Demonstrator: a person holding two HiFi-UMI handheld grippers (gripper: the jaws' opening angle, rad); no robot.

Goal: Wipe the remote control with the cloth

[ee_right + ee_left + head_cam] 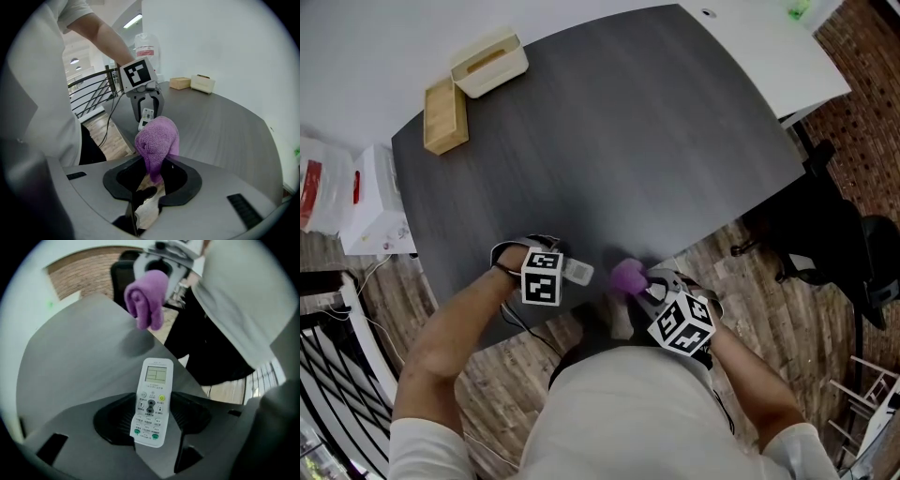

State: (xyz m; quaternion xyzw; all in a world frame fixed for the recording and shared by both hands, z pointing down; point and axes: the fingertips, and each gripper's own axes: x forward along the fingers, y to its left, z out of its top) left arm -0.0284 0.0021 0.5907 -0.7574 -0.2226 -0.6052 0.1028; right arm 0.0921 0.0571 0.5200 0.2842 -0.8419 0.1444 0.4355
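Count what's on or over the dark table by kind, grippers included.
grippers: 2, left gripper and right gripper
remote control: 1
purple cloth: 1
boxes: 2, wooden box and cream box
total: 6

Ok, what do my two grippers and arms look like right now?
The left gripper and right gripper are grey with black pads; each carries a white cube with black square markers. A black cable trails from the left one. Short white sleeves, forearms bare.
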